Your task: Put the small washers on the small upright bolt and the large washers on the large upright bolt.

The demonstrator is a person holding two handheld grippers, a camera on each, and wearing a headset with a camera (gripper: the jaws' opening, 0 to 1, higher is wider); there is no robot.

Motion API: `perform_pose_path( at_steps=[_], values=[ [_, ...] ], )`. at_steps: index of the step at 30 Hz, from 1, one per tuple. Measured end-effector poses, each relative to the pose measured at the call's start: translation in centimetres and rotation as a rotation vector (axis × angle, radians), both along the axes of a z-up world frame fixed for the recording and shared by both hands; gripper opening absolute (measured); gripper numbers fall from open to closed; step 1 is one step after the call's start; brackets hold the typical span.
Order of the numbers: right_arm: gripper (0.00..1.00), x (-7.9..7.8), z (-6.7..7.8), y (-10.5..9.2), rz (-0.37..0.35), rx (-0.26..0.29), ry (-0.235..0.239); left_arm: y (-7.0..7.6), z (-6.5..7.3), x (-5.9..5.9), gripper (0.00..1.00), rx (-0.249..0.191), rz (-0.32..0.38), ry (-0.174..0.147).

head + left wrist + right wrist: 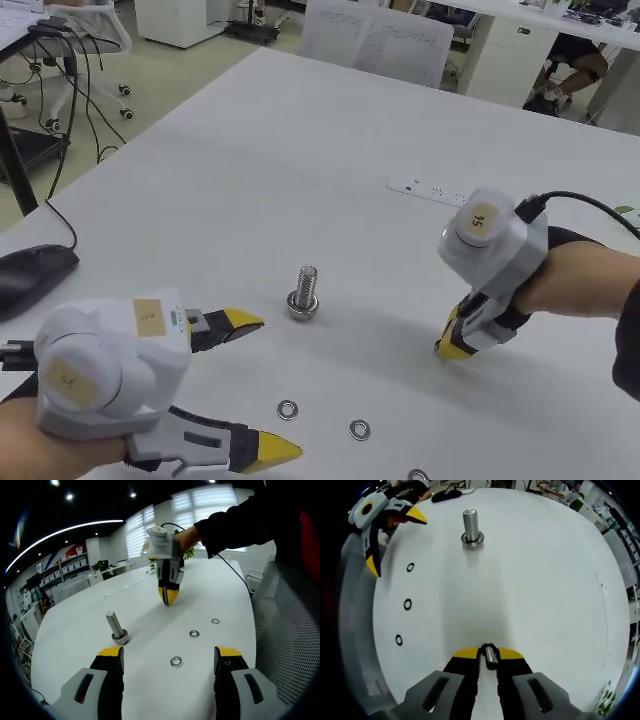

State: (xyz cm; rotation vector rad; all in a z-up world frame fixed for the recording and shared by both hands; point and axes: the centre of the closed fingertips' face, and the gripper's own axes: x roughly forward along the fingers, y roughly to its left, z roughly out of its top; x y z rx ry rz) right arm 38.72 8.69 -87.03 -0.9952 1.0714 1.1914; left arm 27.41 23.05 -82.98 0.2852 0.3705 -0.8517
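Left gripper (258,385) is hovering nearest, low over the white table (230,170), its jaws standing wide apart and holding nothing. Just ahead of its yellow tips, three loose washers (287,409) are lying flat in a row, each apart from the next. Beyond them the large bolt (303,290) is standing upright, thread up, on a wider metal base; I cannot tell whether that base is its head or a washer. Well off to the bolt's right, the right gripper (452,348) is pointing tips-down at the tabletop, jaws pinching narrow on the small bolt (490,656), a short metal cylinder between the tips. Farther back a white power strip (428,190) is lying flat.
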Motion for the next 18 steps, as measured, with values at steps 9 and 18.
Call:
perform_pose_path(
  at_steps=[9,18],
  values=[
    [0.16,0.4,-0.19,0.0,0.003,-0.003,-0.01,0.03,0.03,-0.09,0.73,-0.002,-0.004,0.002],
    [0.22,0.82,-0.01,-0.18,-0.012,0.007,-0.016,0.03,0.04,-0.01,0.73,-0.002,-0.007,0.002]
  ],
)
